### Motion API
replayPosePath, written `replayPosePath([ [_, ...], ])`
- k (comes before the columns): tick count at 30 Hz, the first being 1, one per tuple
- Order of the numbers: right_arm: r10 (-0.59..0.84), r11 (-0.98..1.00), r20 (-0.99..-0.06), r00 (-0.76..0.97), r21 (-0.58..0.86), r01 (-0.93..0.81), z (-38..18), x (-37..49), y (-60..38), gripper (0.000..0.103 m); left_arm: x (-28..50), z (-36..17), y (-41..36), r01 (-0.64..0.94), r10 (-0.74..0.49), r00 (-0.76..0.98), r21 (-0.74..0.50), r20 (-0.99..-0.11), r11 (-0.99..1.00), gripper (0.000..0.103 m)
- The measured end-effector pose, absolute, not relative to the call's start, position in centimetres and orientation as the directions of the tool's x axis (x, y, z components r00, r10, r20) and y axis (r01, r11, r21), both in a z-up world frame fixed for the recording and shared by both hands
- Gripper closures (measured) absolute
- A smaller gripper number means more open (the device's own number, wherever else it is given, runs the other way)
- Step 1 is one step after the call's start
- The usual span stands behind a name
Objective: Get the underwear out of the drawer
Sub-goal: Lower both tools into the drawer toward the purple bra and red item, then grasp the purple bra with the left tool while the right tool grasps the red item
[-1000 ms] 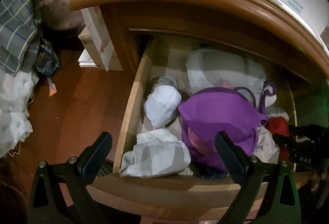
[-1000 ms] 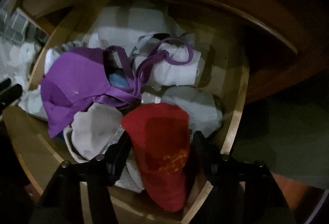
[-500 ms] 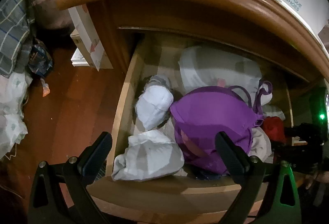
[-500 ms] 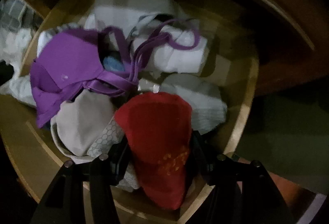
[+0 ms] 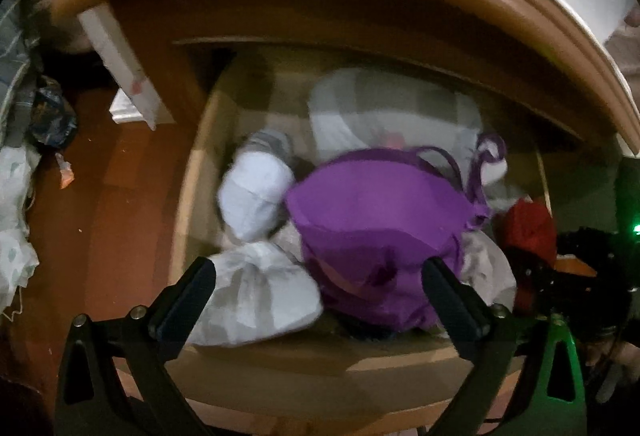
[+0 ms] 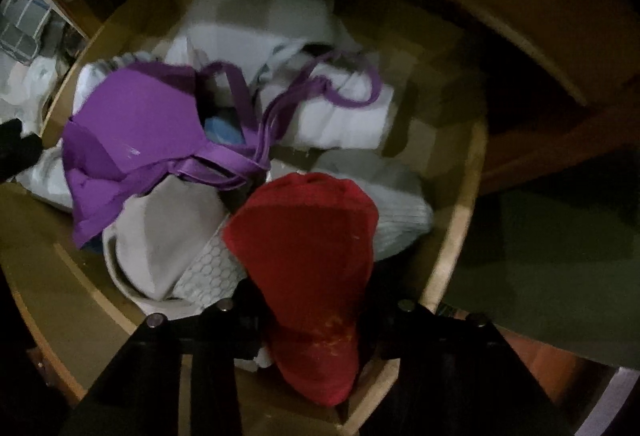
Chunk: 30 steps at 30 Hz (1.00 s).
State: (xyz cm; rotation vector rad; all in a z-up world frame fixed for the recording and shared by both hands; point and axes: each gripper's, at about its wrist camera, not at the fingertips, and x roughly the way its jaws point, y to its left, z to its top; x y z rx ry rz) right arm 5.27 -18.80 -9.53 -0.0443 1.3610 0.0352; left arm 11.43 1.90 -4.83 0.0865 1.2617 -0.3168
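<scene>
Right hand-held gripper (image 6: 316, 320): jaws just closed inward, now pinching the red garment (image 6: 308, 268) in the drawer (image 6: 460, 236).

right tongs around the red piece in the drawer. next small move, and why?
Probably lift the right tongs straight up. They have just been closing on the red garment, which sits between them near the drawer's front right corner. Rising should clear the purple bra beside it.
</scene>
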Motion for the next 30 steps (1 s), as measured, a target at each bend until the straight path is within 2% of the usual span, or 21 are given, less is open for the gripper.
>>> replayPosePath([
  [4, 0.021, 1.0, -0.964, 0.265, 0.014, -0.026, -7.7, 4.3, -19.3, 0.065, 11.7, -5.4, 1.0, 0.272, -0.191, 0.21, -0.13, -0.959, 0.953, 0.0],
  [9, 0.05, 0.999, -0.948, 0.314, 0.054, 0.005, -6.3, 3.5, -19.5, 0.065, 12.2, -5.7, -0.8, 0.3, -0.161, 0.193, -0.098, -0.968, 0.949, 0.0],
  [14, 0.1, 0.991, -0.92, 0.379, 0.125, 0.043, -4.7, 2.6, -21.5, 0.065, 13.4, -7.0, -1.3, 0.252, -0.164, 0.118, -0.13, -0.979, 0.959, 0.0],
  [18, 0.117, 0.986, -0.912, 0.393, 0.155, 0.067, -4.3, 2.7, -22.2, 0.065, 14.1, -8.7, -2.2, 0.243, -0.108, 0.059, -0.091, -0.992, 0.966, 0.0],
  [26, 0.141, 0.983, -0.903, 0.405, 0.176, 0.052, -4.2, 2.7, -22.2, 0.065, 15.5, -10.8, -2.6, 0.152, -0.156, 0.001, -0.154, -0.988, 0.976, 0.001],
  [27, 0.145, 0.983, -0.903, 0.404, 0.179, 0.047, -4.3, 2.7, -22.2, 0.065, 15.5, -10.9, -2.7, 0.146, -0.165, 0.011, -0.161, -0.986, 0.976, 0.005],
  [30, 0.142, 0.985, -0.902, 0.408, 0.17, 0.033, -4.3, 2.8, -21.8, 0.065, 15.5, -11.2, -2.7, 0.126, -0.257, -0.018, -0.257, -0.966, 0.958, 0.038],
])
